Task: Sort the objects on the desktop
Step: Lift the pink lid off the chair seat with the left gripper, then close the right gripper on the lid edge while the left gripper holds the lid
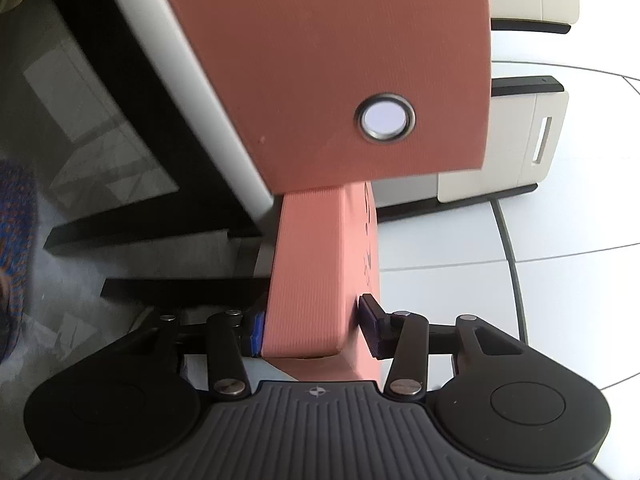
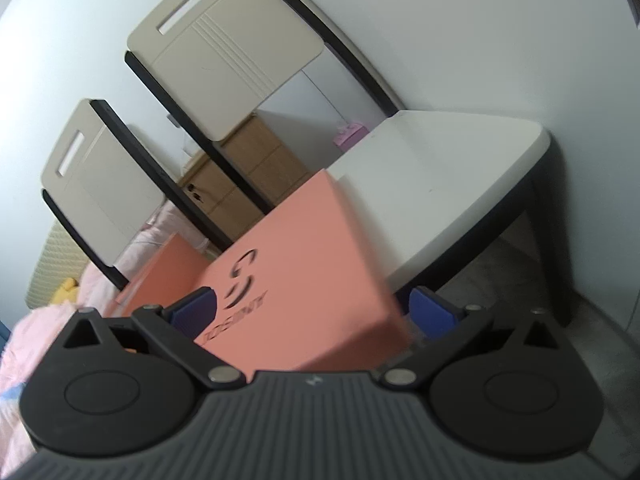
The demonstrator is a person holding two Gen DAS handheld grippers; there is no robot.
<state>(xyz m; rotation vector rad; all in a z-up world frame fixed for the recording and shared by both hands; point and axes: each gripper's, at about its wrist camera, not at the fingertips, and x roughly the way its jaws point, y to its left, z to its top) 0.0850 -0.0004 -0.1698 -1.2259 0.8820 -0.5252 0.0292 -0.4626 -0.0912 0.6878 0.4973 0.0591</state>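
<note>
Left wrist view: left tongs [image 1: 314,330] clenched on the narrow part of a salmon-pink box [image 1: 316,280]. Blue pad touches its left face, dark pad presses the right face w/ printed lettering; gap is only as wide as that part. A wider pink panel [image 1: 340,72] w/ a metal eyelet [image 1: 385,118] spreads out above, prob. the box's flap or lid, can't tell how it joins. Box is held up in the air beside the white counter [image 1: 224,92] edge, not resting on it as far as visible. Two cream chairs [image 1: 540,144] stand beyond, tiled floor under them.

Right wrist view: right tongs [image 2: 314,314] spread wide, fingers either side of the same pink box, logo face up. Left blue pad [image 2: 196,310] overlaps the box edge and looks to touch it; right blue pad [image 2: 434,316] sits just beside the far corner, contact unclear w/ blur. So grip here not certain: wide apart, bracketing the box, maybe steadying. The counter's bare top shows beyond, chairs and a wooden cabinet [image 2: 248,172] behind, pink bedding [image 2: 24,344] at left.

Progress, as a judgement: mid-carry of one item. No sorted pile or bin in either view, so what's done vs. left can't be read; box not yet set down.
</note>
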